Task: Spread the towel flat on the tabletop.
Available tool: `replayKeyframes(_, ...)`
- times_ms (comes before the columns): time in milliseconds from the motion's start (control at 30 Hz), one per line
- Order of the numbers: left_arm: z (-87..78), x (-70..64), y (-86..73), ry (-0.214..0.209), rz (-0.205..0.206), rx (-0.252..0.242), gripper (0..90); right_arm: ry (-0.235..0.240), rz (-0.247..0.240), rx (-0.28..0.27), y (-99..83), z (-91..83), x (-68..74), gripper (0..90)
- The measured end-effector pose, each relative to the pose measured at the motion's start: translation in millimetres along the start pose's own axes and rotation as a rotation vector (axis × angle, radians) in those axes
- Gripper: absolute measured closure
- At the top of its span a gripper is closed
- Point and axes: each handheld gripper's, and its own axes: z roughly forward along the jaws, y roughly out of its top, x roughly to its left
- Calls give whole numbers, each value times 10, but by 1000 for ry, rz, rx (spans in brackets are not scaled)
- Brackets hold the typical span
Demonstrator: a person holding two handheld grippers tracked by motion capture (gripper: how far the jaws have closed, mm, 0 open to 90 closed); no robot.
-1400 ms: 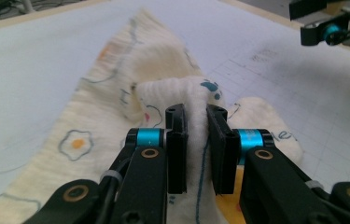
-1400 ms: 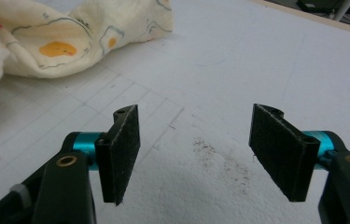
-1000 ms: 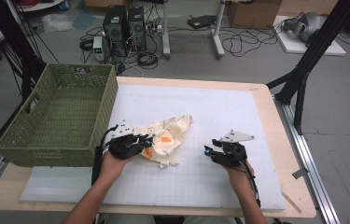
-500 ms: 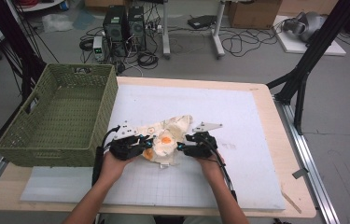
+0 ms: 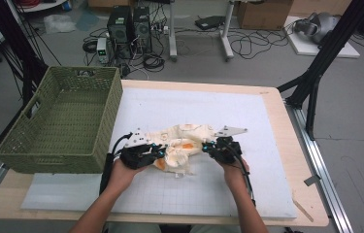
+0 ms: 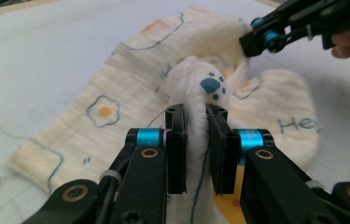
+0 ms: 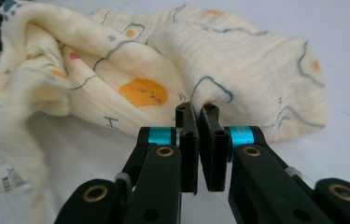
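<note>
Green woven basket (image 5: 63, 124): on the left of the tabletop (image 5: 276, 102), standing partly on the white mat (image 5: 179, 107), just left of the left gripper; nothing lies between it and the work.

Cream printed cloth (image 5: 184, 145): crumpled at the near middle of the mat, between the two grippers, with egg, paw and letter prints; a small label hangs at one edge in the right gripper view.

Left gripper (image 6: 196, 123): jaws part open, clamped on a raised fold of the cloth that stands up between them.

Right gripper (image 7: 199, 114): jaws almost closed, a thin gap left; their tips meet the cloth's edge, and a pinch of fabric seems caught there, though the contact is hard to make out.

Hidden: the cloth's near side is covered by both grippers in the high view; lettering on it is cut off by folds.
</note>
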Motion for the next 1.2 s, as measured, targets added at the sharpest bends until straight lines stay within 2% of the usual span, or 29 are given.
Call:
replayKeyframes(200,144,-124,19,-32,39,27,827,-57,10,3,-104,-400,-175,871)
replayKeyframes(333,209,-166,25,-31,62,47,829,-94,15,2,-112,-526,-227,871)
replayKeyframes(500,206,-132,6,36,94,90,829,-130,-26,40,-6,-420,-169,870)
replayKeyframes(633,172,-46,-29,82,89,117,826,-137,-47,53,115,-274,-114,867)
replayKeyframes(767,161,41,-68,151,90,157,826,-152,-45,62,214,-116,-102,860)
replayKeyframes(833,149,83,-80,168,81,162,839,-164,-46,61,246,-29,-109,818)
replayKeyframes(933,127,127,-90,178,70,159,851,-144,-4,39,257,49,-145,714)
replayKeyframes(1067,105,168,-103,190,54,160,855,-130,18,-38,233,-52,-162,559)
replayKeyframes(1133,96,179,-104,192,49,157,858,-124,12,-93,202,-161,-163,547)
replayKeyframes(1200,85,176,-103,191,48,151,859,-118,-11,-114,146,-262,-151,597)
